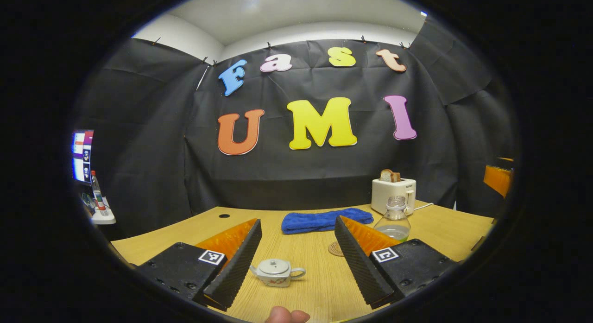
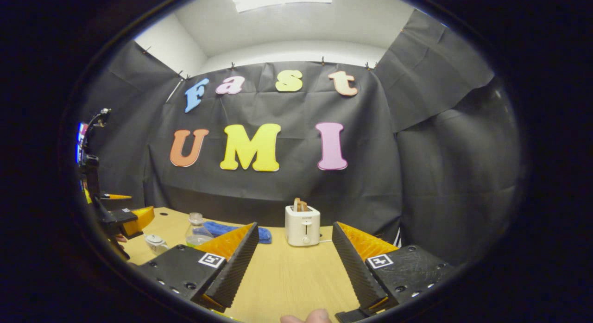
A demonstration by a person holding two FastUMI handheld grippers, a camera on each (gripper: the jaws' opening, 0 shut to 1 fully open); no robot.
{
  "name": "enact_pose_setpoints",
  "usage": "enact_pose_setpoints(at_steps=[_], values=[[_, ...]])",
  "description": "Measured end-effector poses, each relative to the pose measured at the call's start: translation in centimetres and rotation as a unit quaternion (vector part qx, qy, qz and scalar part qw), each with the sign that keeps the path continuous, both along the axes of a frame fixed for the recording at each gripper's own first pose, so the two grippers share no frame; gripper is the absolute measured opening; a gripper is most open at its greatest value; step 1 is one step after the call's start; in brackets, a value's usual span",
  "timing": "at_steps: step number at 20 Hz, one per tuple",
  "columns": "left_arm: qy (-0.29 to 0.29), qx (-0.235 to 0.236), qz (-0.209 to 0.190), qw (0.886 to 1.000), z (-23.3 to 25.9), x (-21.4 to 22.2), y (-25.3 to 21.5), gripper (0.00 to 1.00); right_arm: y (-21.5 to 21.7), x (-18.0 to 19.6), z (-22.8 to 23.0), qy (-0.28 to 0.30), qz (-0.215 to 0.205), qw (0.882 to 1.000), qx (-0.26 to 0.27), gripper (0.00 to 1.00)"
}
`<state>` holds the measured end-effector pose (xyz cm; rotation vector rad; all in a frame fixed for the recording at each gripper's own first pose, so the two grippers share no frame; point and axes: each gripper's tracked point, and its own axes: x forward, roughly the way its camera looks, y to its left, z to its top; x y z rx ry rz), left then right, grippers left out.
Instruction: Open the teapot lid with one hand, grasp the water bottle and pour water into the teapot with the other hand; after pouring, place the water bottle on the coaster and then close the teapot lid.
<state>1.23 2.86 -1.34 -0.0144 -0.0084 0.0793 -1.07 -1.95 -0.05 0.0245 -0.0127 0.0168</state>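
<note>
White teapot (image 1: pixel 276 272) lid still on, low centre; I'd lower the spread-open left hand-held gripper (image 1: pixel 296 262) squarely over its knob, right hand-held gripper (image 2: pixel 294 267) also released.

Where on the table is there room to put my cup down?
Bare wood lies in front of the toaster, between the right gripper fingers. It is crowded around the teapot, coaster, water bottle and blue towel.
</note>
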Motion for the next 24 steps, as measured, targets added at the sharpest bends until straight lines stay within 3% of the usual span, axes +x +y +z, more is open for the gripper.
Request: enact_pose_setpoints(at_steps=[5, 6, 11, 15, 18, 20, 24], values=[[0.033, -0.005, 0.02, 0.999, -2.4, 0.9, 2.7, 0.99, -0.4, 1.5, -3.7, 0.04, 0.006, 0.999, 0.013, 0.94], [0.039, -0.008, 0.026, 0.999, -2.8, 1.2, 3.3, 0.99, -0.4, 1.5, -4.0, 0.043, 0.009, 0.999, 0.017, 0.97], [0.085, 0.005, 0.037, 0.996, -6.3, 1.6, 4.8, 0.99, -0.9, 2.2, -4.5, 0.033, 0.007, 0.999, -0.001, 0.96], [0.135, -0.003, 0.03, 0.99, -10.7, 1.2, 4.2, 0.99, 0.4, 2.9, -5.6, 0.034, 0.026, 0.999, -0.011, 0.96], [0.138, -0.004, 0.039, 0.99, -11.1, 2.0, 5.0, 0.99, 1.9, 3.1, -6.1, 0.039, 0.051, 0.998, -0.014, 0.95], [0.135, -0.016, 0.031, 0.99, -10.9, 2.8, 4.8, 0.96, 1.6, 3.5, -6.2, 0.039, 0.053, 0.998, -0.011, 0.95], [0.145, -0.011, 0.019, 0.989, -11.4, 4.4, 3.9, 0.79, 0.2, 4.0, -6.9, 0.047, 0.04, 0.998, 0.002, 0.95]])
